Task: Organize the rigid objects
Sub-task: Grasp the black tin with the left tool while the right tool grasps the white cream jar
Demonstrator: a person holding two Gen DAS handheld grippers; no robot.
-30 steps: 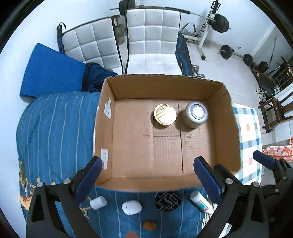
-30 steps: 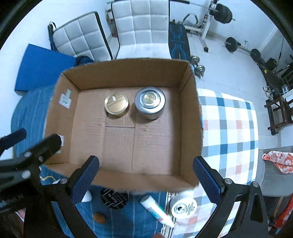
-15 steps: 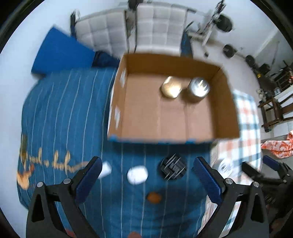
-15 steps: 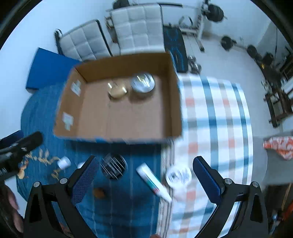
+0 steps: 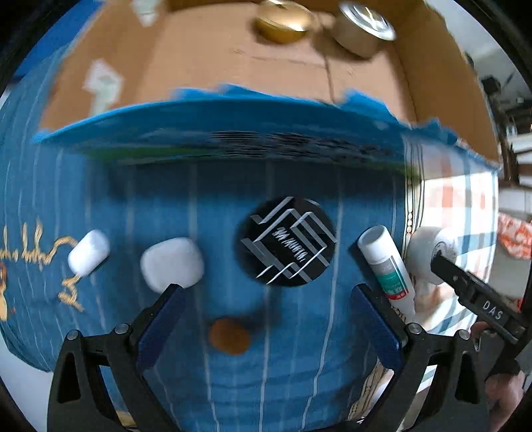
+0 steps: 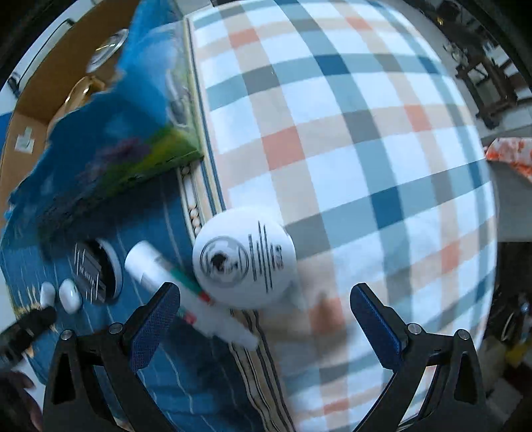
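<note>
Two tins sit inside the cardboard box (image 5: 232,66), a gold tin (image 5: 282,21) and a silver tin (image 5: 362,33) side by side at its far end; by my reading, that is all of the sorting done so far. The rest waits on the blue striped cloth (image 5: 232,382) in front of the box: a small white capsule (image 5: 89,252), a white case (image 5: 172,264) beside it, a black round tin (image 5: 288,241) with a line pattern on its lid, a small brown disc (image 5: 229,335), and a white tube (image 5: 387,266) lying near the cloth's edge. A white round container (image 6: 244,257) rests where the blue cloth meets the checked cloth (image 6: 365,133), just beside the tube.

I hold my left gripper (image 5: 266,329) spread wide and empty above the black tin and the brown disc. My right gripper (image 6: 266,327) is likewise wide apart and carries nothing, with the white container just ahead of its fingers. I judge the task less than half finished: two pieces boxed, six left outside, and no grasp yet made on either side. Motion blurs both views.
</note>
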